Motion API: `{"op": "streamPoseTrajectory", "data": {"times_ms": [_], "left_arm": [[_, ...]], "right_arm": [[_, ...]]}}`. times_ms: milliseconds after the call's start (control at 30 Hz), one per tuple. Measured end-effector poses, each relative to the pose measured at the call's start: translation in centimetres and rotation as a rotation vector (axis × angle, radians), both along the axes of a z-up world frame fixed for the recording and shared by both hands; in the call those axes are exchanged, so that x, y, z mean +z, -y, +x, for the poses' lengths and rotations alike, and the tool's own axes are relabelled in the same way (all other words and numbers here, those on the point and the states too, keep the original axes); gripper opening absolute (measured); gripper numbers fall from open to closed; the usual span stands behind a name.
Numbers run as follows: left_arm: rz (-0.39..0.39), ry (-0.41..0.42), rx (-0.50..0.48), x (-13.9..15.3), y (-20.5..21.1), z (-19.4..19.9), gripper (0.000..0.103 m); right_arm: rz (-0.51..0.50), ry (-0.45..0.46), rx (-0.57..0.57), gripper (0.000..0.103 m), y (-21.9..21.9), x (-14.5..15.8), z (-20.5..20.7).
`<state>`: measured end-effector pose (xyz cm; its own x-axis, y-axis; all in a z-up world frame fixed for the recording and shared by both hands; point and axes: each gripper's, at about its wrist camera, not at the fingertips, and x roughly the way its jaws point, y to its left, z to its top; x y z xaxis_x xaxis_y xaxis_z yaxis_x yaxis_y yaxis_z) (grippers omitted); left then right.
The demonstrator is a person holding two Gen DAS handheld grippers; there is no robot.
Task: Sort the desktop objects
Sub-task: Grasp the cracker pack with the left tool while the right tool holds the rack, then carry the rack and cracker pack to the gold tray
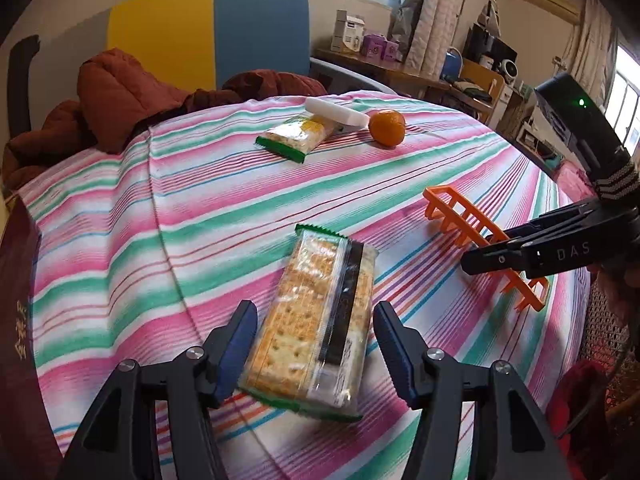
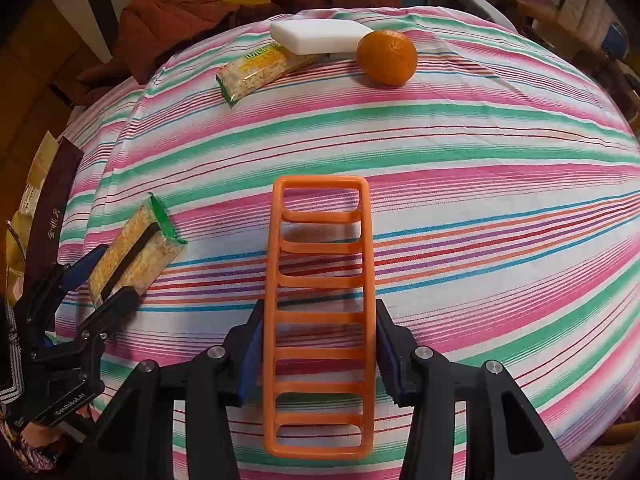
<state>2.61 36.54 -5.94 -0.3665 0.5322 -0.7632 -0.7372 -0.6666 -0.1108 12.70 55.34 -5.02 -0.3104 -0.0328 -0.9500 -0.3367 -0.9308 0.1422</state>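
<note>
Orange rack (image 2: 320, 316) clamped between right gripper (image 2: 320, 344) pads.

Far cracker pack (image 2: 260, 70) end under white block (image 2: 320, 36).

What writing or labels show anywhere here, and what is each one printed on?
"DAS": on the black body of the right gripper, cut off at the picture's edge.
"GenRobot.AI": on the body of the left gripper.
Gold characters on the dark red box: too blurred to read.
Green print on the far cracker packet: too blurred to read.
Near cracker packet, boxes on the far shelf: nothing legible.
</note>
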Motion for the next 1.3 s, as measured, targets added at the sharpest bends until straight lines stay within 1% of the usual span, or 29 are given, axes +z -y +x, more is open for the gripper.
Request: {"op": "streamPoseTrajectory", "data": {"times_ms": [100, 167, 233, 300, 400, 533, 600, 633, 700, 767, 833, 867, 900, 967, 1000, 1067, 1133, 1167, 1233, 1300], "left_arm": [[-0.049, -0.047, -0.025, -0.5, -1.2, 0.3, 0.061], [-0.066, -0.075, -0.027, -0.7, -1.4, 0.6, 0.061], [-0.054, -0.069, -0.027, -0.7, -1.1, 0.5, 0.058], [-0.038, -0.066, -0.013, -0.7, -0.6, 0.4, 0.049], [-0.007, -0.050, -0.010, -0.6, 0.1, 0.3, 0.049], [-0.002, -0.052, -0.008, -0.3, 0.9, 1.1, 0.049], [0.029, -0.021, -0.010, -0.1, 1.9, 1.7, 0.049], [0.036, -0.009, -0.003, 0.0, 2.4, 2.0, 0.049], [0.073, 0.029, 0.003, 0.5, 3.9, 2.5, 0.049], [0.097, 0.022, -0.001, 1.4, 5.2, 3.3, 0.049], [0.125, 0.005, -0.018, 2.5, 6.6, 4.1, 0.049], [0.135, -0.007, -0.020, 3.2, 7.4, 4.5, 0.049], [0.145, -0.016, -0.017, 3.7, 8.1, 4.7, 0.049], [0.184, -0.028, -0.006, 5.1, 10.1, 5.1, 0.049], [0.196, -0.036, 0.007, 5.6, 11.1, 5.1, 0.049], [0.233, -0.056, 0.047, 6.8, 13.7, 5.1, 0.049], [0.258, -0.080, 0.104, 7.9, 16.4, 4.8, 0.049], [0.271, -0.094, 0.143, 8.4, 18.0, 4.5, 0.049], [0.295, -0.109, 0.231, 9.2, 21.3, 3.6, 0.049], [0.309, -0.109, 0.340, 9.6, 24.8, 2.4, 0.049]], "right_arm": [[0.004, 0.003, 0.003, 0.049, -0.2, 0.2, 0.5], [0.005, 0.003, 0.004, 0.049, -0.2, 0.2, 0.3], [0.012, 0.003, 0.004, 0.049, -0.3, 0.2, 0.3], [0.019, 0.004, 0.005, 0.049, 0.0, -0.2, -0.5], [0.028, -0.003, -0.003, 0.049, -0.1, 0.0, -0.7], [0.020, -0.024, -0.012, 0.049, -0.2, 0.4, -0.5], [0.003, -0.046, -0.019, 0.049, 0.0, 0.5, -0.6], [-0.011, -0.059, -0.022, 0.049, -0.4, 1.4, 0.9], [-0.043, -0.090, -0.018, 0.049, 0.1, 2.0, 1.4], [-0.064, -0.118, -0.016, 0.049, 0.5, 2.8, 2.4], [-0.104, -0.147, -0.011, 0.049, 1.8, 3.1, 2.5], [-0.127, -0.161, -0.008, 0.049, 2.7, 3.1, 2.1], [-0.150, -0.175, -0.007, 0.049, 4.0, 2.5, 0.6], [-0.213, -0.206, 0.003, 0.049, 6.1, 2.7, 0.5], [-0.241, -0.221, 0.011, 0.049, 7.2, 2.8, 0.0], [-0.289, -0.256, 0.050, 0.049, 9.5, 4.0, 0.3], [-0.306, -0.282, 0.095, 0.049, 12.3, 4.9, -0.8], [-0.310, -0.296, 0.128, 0.049, 13.7, 5.8, -0.9], [-0.303, -0.318, 0.203, 0.049, 17.0, 7.1, -2.6], [-0.269, -0.338, 0.292, 0.049, 20.5, 8.8, -3.9]]}}
